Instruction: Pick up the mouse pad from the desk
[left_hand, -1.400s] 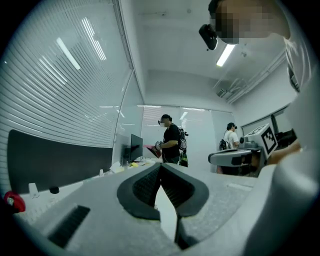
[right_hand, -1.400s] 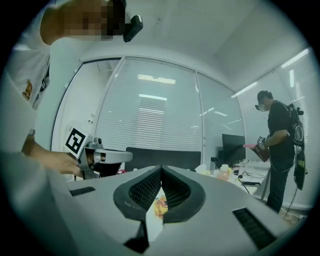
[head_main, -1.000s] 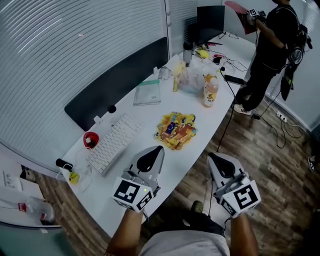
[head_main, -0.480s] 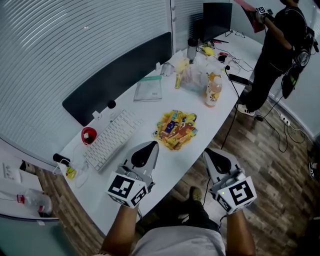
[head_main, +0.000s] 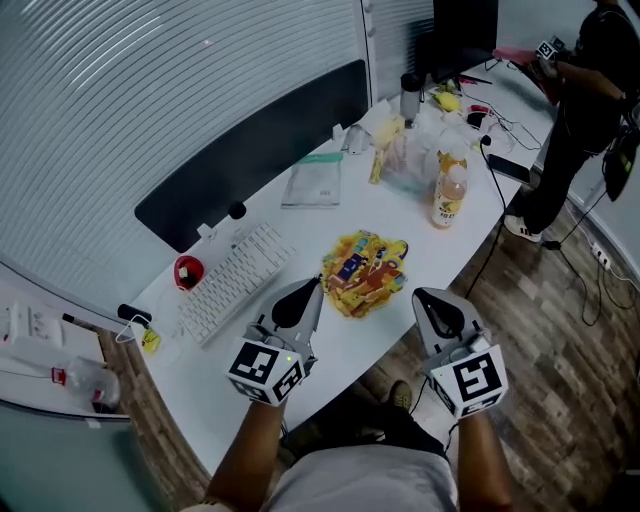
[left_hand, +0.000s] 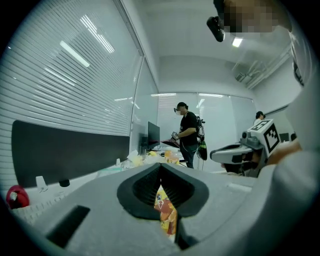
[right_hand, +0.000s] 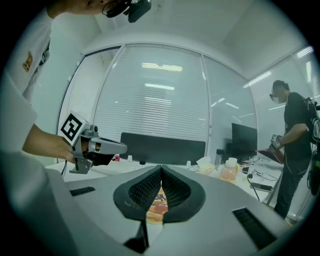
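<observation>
Overhead, the mouse pad (head_main: 365, 272), printed in yellow, lies flat on the desk (head_main: 330, 225), right of the keyboard (head_main: 235, 282). The left gripper (head_main: 308, 292) hovers over the desk just beside the pad's left edge. The right gripper (head_main: 430, 300) is at the desk edge, near the pad's right side.

Left gripper view: jaws pressed together with nothing between them; the pad (left_hand: 166, 212) shows through the gap under the tips.

Right gripper view: jaws likewise together and empty; the pad (right_hand: 157, 202) lies ahead, with the left gripper at the picture's left.

Grey grippers (head_main: 314, 285) (head_main: 421, 296) — square-marker cubes (head_main: 265, 372), light shirt (head_main: 360, 487)
</observation>
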